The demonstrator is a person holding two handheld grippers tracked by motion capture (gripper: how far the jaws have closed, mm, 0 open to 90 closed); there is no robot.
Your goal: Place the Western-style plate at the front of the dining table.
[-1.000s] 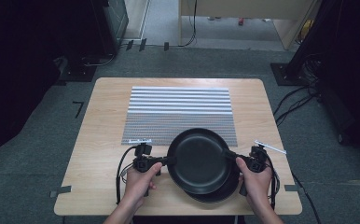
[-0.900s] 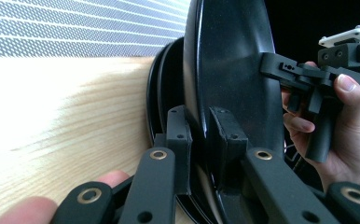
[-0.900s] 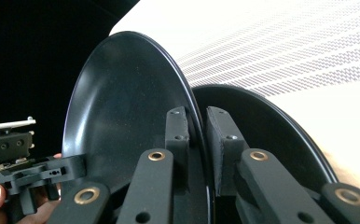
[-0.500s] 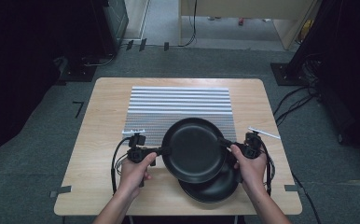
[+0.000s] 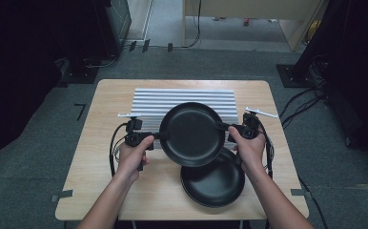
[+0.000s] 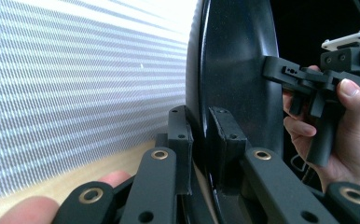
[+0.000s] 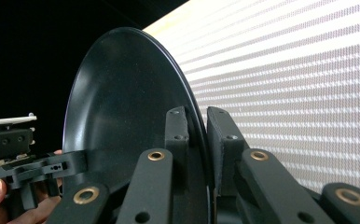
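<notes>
Both grippers, left [image 5: 159,136] and right [image 5: 224,127], pinch opposite rims of the plate [image 5: 192,133], lifted above a second plate [image 5: 215,183] near the table's [image 5: 96,143] front edge.

Overhead light falls evenly on the tabletop [image 5: 101,157]; the surroundings lie in deep shadow. The high view is soft and low in detail. In both gripper views the striped mat [image 6: 75,70] glares near white, and a fingertip [image 6: 29,210] at the lower edge is blurred.
</notes>
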